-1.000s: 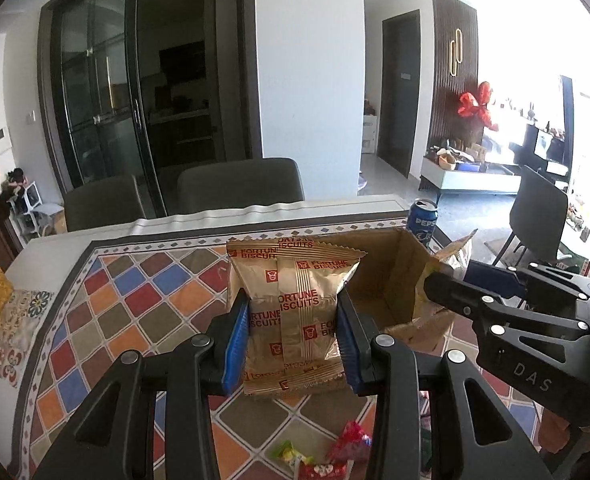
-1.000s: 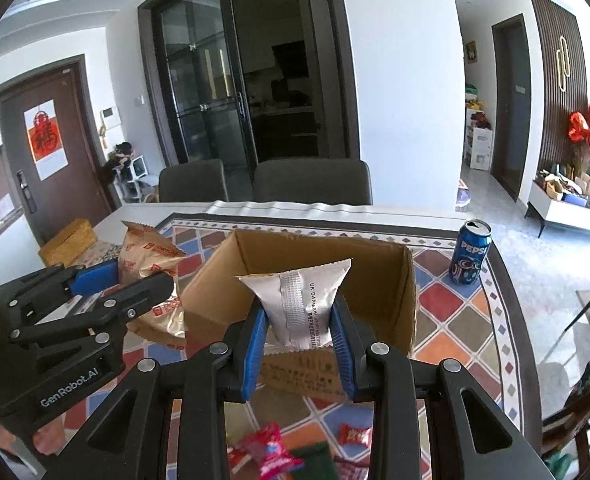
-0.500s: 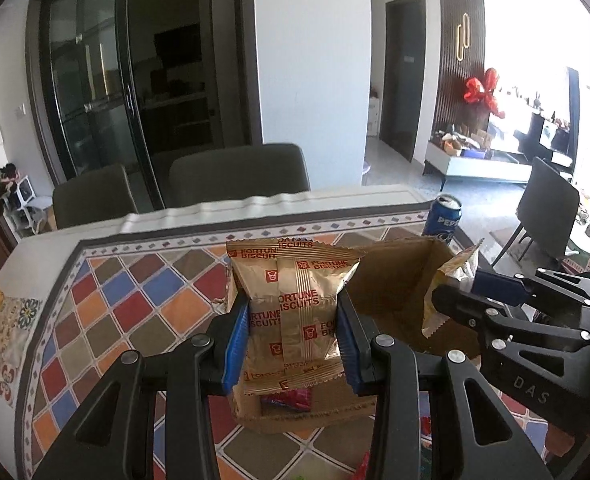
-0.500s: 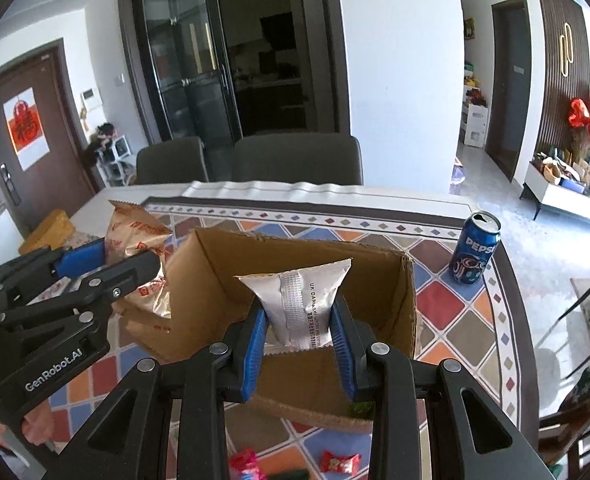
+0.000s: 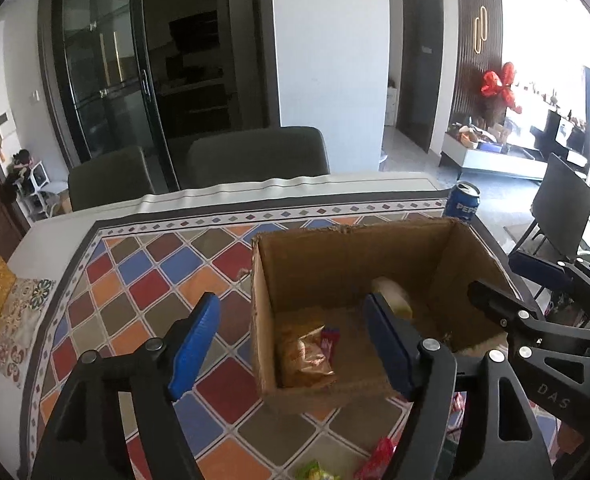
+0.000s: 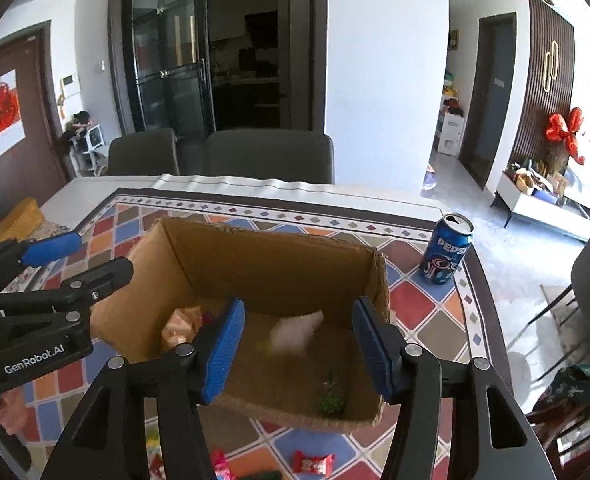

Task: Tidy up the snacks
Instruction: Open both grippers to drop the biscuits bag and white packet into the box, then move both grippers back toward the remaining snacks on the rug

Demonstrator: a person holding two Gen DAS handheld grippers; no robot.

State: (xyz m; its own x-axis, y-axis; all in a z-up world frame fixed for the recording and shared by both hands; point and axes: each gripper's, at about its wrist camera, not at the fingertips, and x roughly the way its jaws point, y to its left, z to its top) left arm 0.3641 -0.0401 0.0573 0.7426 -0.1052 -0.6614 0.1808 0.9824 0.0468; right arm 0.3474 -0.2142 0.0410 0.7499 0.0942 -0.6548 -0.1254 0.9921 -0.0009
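Note:
An open cardboard box (image 5: pixel 351 260) (image 6: pixel 271 268) stands on the chequered tablecloth. My left gripper (image 5: pixel 291 340) hovers over its left wall, jaws opening, nothing between the blue pads. The gold Fortune Biscuits packet (image 5: pixel 303 356) (image 6: pixel 181 328) lies inside the box at its left. My right gripper (image 6: pixel 297 350) is over the box's near side, jaws opening and empty. Below it the white packet (image 6: pixel 295 334) (image 5: pixel 391 300) is a blur inside the box. Each gripper shows in the other's view: the right gripper (image 5: pixel 495 276) and the left gripper (image 6: pixel 103 254).
A blue Pepsi can (image 6: pixel 447 254) (image 5: pixel 461 202) stands beyond the box's right corner. Loose wrapped candies (image 6: pixel 313 462) (image 5: pixel 375 460) lie on the cloth in front of the box. A small green item (image 6: pixel 331 400) lies in the box. Two dark chairs (image 6: pixel 267 156) stand behind the table.
Both grippers opened and let go of their packets. The biscuit packet now lies in the box and the white packet is dropping in. Both hands edged forward over the box.

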